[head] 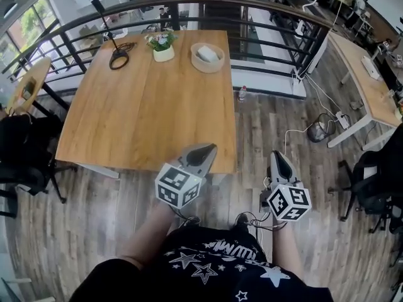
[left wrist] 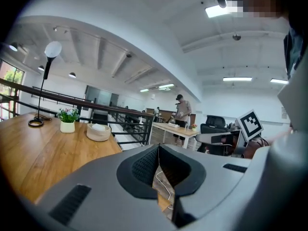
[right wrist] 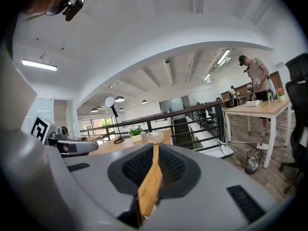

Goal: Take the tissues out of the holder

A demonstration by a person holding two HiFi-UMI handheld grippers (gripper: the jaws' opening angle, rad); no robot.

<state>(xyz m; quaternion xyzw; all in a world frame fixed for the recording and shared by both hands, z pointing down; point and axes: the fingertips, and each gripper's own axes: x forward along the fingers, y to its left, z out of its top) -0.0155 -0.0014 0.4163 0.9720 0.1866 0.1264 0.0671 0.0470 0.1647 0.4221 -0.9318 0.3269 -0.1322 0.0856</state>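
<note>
Item: tissues (head: 208, 53), white, in a round holder (head: 196, 65) at the bench's (head: 145, 106) far edge. We judge them light, soft and easily torn; we would pinch the topmost fold. Left tool (head: 207, 149) and right tool (head: 279, 156): both clenched, empty, well apart from them.

Grey tapered left gripper (head: 210, 147), matching right gripper (head: 278, 154), black-and-white marker cubes (head: 179, 185), black star-print shirt (head: 208, 266) at six o'clock, dark cable (head: 252, 221).

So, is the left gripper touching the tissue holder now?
Apart. The head view shows the left gripper at the near edge of the table, while the tissue holder sits by the far edge, with bare wood between them.
</note>
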